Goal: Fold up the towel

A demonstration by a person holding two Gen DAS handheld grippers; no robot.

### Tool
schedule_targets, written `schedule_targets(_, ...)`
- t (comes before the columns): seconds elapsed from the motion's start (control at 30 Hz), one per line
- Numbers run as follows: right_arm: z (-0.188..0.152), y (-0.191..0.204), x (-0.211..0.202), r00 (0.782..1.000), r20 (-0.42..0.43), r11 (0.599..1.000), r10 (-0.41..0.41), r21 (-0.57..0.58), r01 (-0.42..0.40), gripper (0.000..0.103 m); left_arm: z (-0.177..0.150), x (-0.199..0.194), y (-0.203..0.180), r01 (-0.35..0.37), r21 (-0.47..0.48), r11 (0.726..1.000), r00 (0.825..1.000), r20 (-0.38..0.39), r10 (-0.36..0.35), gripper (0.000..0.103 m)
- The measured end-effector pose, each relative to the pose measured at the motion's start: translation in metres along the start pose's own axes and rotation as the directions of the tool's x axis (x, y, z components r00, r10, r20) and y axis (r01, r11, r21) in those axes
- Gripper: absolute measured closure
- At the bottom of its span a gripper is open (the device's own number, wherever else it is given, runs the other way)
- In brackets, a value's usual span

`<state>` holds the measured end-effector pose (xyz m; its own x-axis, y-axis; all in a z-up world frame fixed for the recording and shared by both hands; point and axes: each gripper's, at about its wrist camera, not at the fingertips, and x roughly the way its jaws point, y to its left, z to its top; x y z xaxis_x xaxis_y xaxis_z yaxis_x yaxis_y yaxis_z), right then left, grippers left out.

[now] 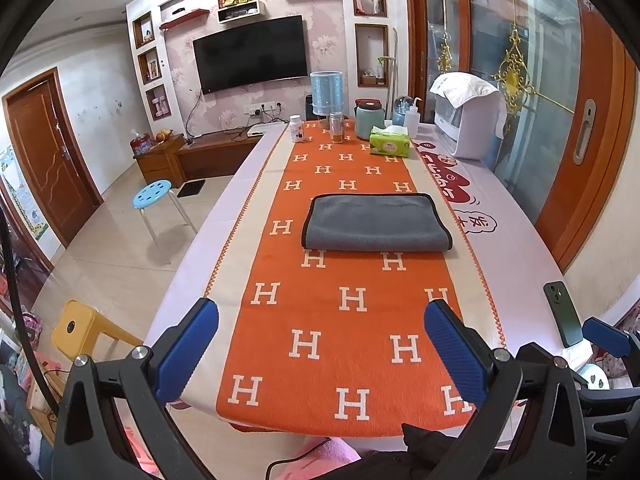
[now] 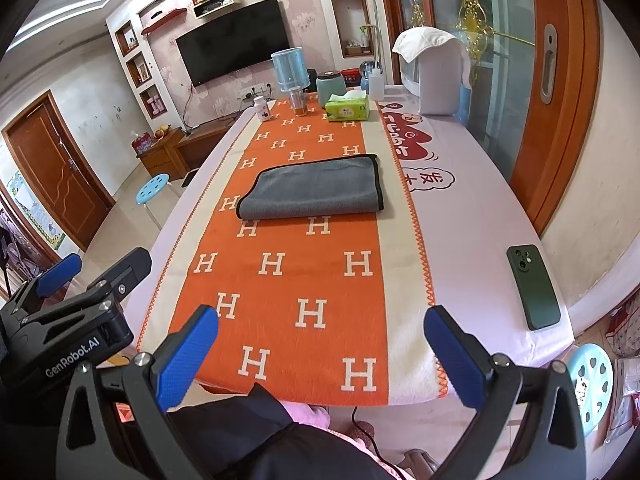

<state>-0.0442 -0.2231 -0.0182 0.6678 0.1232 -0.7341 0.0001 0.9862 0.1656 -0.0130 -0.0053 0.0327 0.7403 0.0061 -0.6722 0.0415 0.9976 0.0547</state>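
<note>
Two grippers hang back at the near end of a long table (image 1: 520, 240), well apart from everything on it. Largest on the table is an orange runner (image 1: 344, 312) with white H marks, running near to far. On it, toward the middle, the grey towel (image 1: 376, 222) lies flat, at least doubled, with a fold along its near edge; by my judgement little or nothing is left. A dark phone (image 2: 534, 286) lies near right. The left gripper (image 1: 320, 354) and the right gripper (image 2: 320, 354) both gape wide, holding nothing.
</note>
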Motion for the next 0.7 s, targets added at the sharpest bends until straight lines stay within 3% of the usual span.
schedule_targets(0.7,-0.0018,-0.0034,0.0066,1.000,-0.024,1.000,0.004,0.009,-0.004,0.000,-0.0021,0.0073,-0.0012,0.006,0.009,1.000,1.000,-0.022,-0.006,0.001)
